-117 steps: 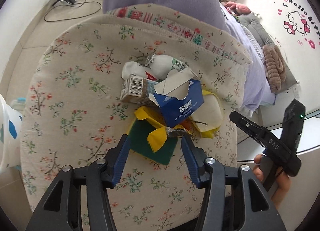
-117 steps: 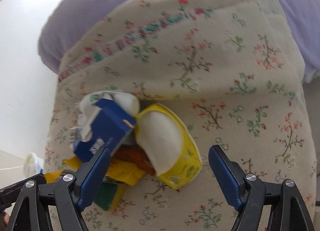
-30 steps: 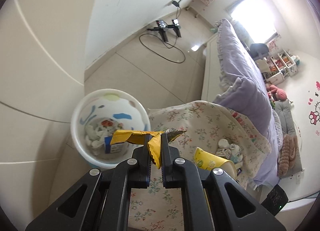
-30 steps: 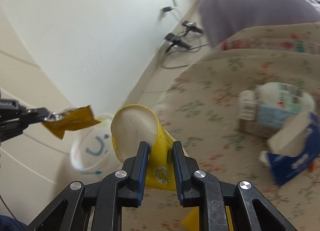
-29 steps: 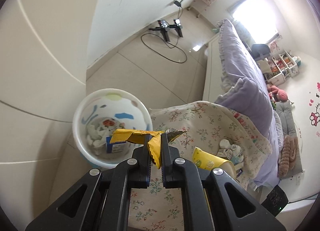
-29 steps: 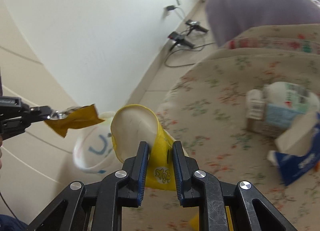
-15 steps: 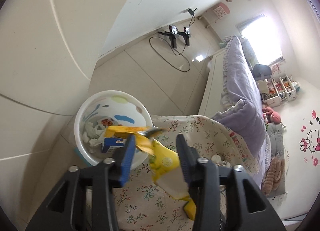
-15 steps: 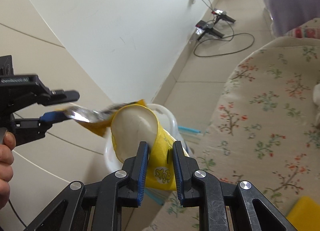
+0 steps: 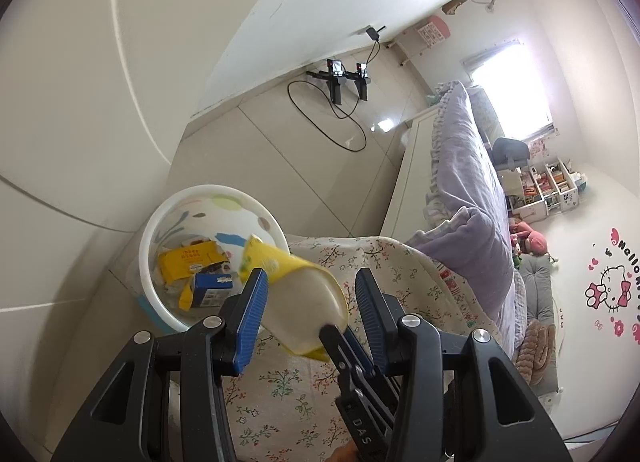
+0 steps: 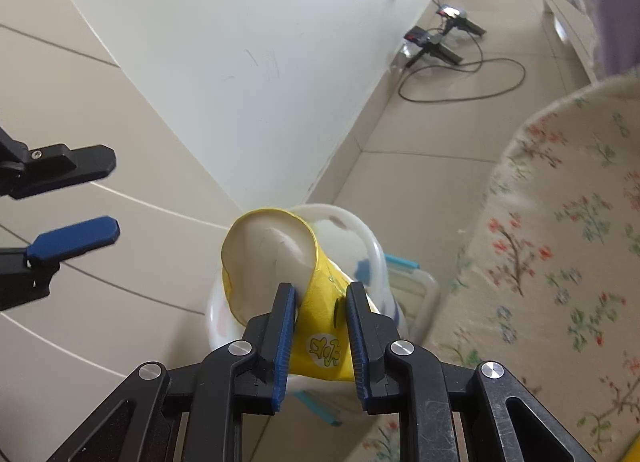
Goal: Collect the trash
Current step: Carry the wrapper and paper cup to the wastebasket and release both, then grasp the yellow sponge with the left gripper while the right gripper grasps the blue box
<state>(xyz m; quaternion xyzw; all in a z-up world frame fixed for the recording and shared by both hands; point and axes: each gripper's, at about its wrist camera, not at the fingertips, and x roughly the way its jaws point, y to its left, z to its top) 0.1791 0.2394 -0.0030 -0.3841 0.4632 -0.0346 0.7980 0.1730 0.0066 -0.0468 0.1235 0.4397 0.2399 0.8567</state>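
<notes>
Tiled floor, floral blanket

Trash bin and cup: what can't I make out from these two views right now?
- Right wrist view: the bin inside is hidden by the yellow cup held in the right tool.
- Left wrist view: the bin's near side and bottom are covered by the cup and the open left tool.
- Trash left on the floral blanket: out of both views.
</notes>
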